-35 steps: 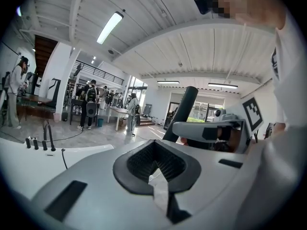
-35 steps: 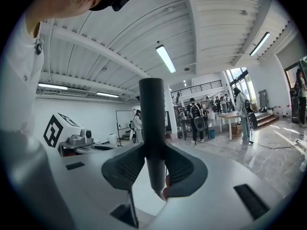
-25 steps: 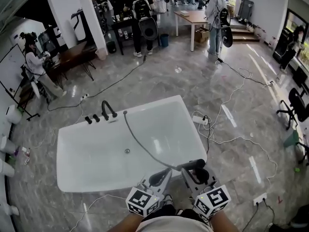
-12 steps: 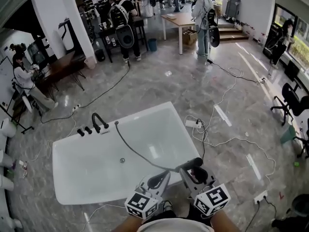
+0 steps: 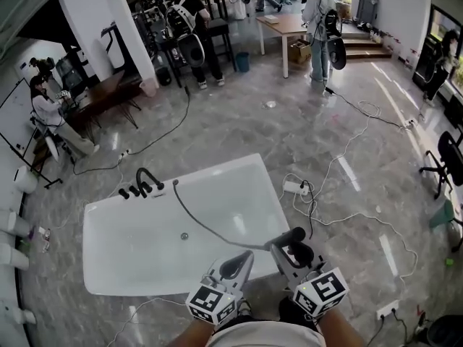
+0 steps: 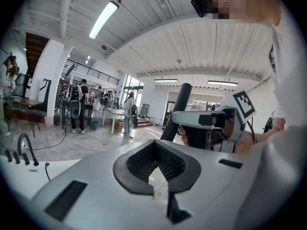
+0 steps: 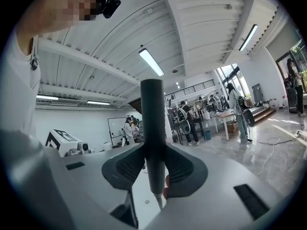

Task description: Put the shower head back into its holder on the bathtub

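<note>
The white bathtub fills the lower left of the head view. Its dark faucet and knobs stand on the far rim, and the hose starts on that rim just right of the faucet. The grey hose runs across the tub to the dark shower head. My right gripper is shut on the shower head's handle at the tub's near right corner. The left gripper hangs just left of it, shut with nothing between its pads. The left gripper view shows the shower head in the right gripper.
Cables and a power strip lie on the marble floor right of the tub. Several people stand at tables at the back, and one sits at a desk on the left. An office chair stands at the right edge.
Both grippers have moved level together, the shower head still in the right one. The tub has slid slightly left and down in the head view.
</note>
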`<state>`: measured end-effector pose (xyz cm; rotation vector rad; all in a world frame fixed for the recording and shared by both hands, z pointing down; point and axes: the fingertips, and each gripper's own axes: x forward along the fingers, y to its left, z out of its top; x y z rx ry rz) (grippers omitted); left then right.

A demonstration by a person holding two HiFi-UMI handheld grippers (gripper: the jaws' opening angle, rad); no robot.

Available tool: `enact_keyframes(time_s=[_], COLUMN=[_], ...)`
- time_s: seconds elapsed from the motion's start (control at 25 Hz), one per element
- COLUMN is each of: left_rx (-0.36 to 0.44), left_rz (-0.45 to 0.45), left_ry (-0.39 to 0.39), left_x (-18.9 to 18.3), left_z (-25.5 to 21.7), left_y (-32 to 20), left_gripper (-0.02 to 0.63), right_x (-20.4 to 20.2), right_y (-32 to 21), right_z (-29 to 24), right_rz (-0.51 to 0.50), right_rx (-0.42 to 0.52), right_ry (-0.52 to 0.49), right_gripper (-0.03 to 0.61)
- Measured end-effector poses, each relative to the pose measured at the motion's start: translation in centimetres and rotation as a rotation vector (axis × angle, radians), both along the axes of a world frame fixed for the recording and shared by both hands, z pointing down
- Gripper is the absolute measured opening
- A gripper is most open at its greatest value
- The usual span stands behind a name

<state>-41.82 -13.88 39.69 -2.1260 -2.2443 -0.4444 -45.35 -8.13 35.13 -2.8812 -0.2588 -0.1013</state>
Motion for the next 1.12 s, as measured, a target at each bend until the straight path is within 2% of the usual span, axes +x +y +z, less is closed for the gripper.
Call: enact_keyframes(time_s=[0.32,0.56,0.96,1.12], left_rx=[0.013,0.041,0.057,0.043], left_rz=[-0.106,-0.132,-0.149,-0.137], left_ry=[0.0,0.025,0.036,0.075], left_x=[-2.7,-4.1,-0.8,0.9], left_z=[0.0,0.0,1.6,1.2], left_y=[6.9,9.5,11.9,12.9], left_gripper=[0.005,0.005,0.005,0.005], right_x=[-2.5,-3.5,-1.2,0.1], right_y=[7.4,10.2,13.9,14.6], right_z=[0.0,-0.3,-1.6,-2.2], right_rz=[-0.09,-0.115,-0.093,-0.07], right_rx=[0.013,0.004,-0.026,-0.069], right_ry=[0.002,0.001,0.012,0.005], right_gripper=[0.137,0.137,0.137,0.137])
